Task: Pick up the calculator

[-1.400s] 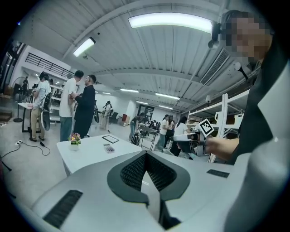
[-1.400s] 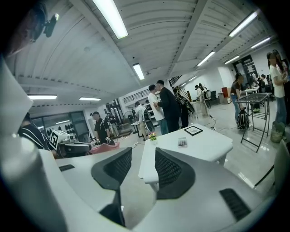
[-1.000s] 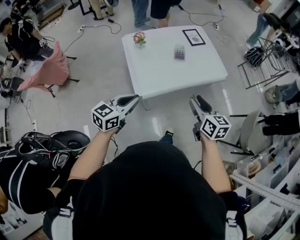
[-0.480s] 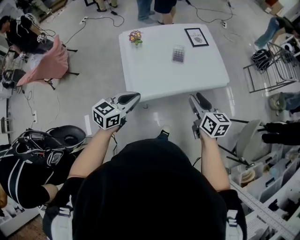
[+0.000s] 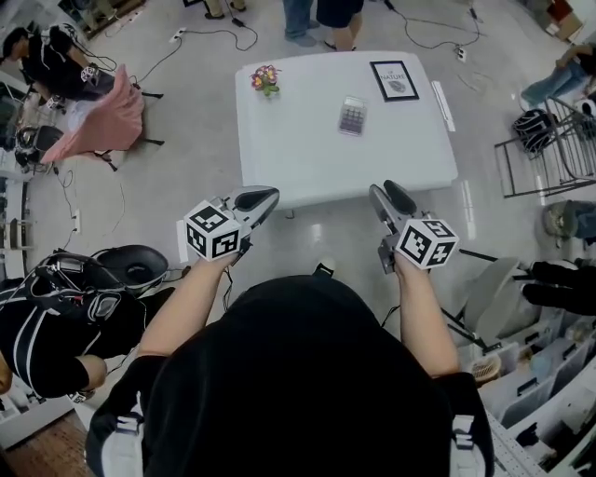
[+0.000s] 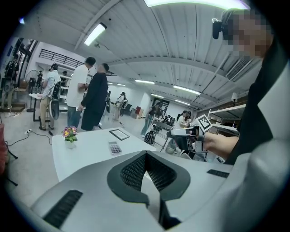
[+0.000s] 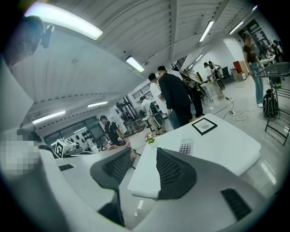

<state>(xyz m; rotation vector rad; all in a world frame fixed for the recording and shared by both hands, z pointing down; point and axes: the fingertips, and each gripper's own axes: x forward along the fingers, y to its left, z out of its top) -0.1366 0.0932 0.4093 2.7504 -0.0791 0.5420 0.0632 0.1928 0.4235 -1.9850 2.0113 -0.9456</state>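
Note:
The grey calculator (image 5: 352, 116) lies flat toward the far side of a white table (image 5: 307, 154), and it also shows as a small calculator (image 6: 114, 147) (image 7: 185, 146) in both gripper views. My left gripper (image 5: 264, 197) (image 6: 146, 158) hovers at the table's near edge on the left, shut and empty. Held at the near edge on the right, my right gripper (image 5: 382, 193) (image 7: 144, 156) is open; its jaws have just been opening a little, with nothing between them. Both grippers are far short of the calculator.
A small flower pot (image 5: 264, 79) stands at the table's far left corner and a black picture frame (image 5: 394, 80) at its far right. People (image 5: 326, 17) stand beyond the table. A pink-draped chair (image 5: 93, 126) is at left, a metal rack (image 5: 545, 140) at right, with cables on the floor.
Both grippers have moved forward toward the table, so their tips now reach its near edge. The table sits lower and more square in the head view.

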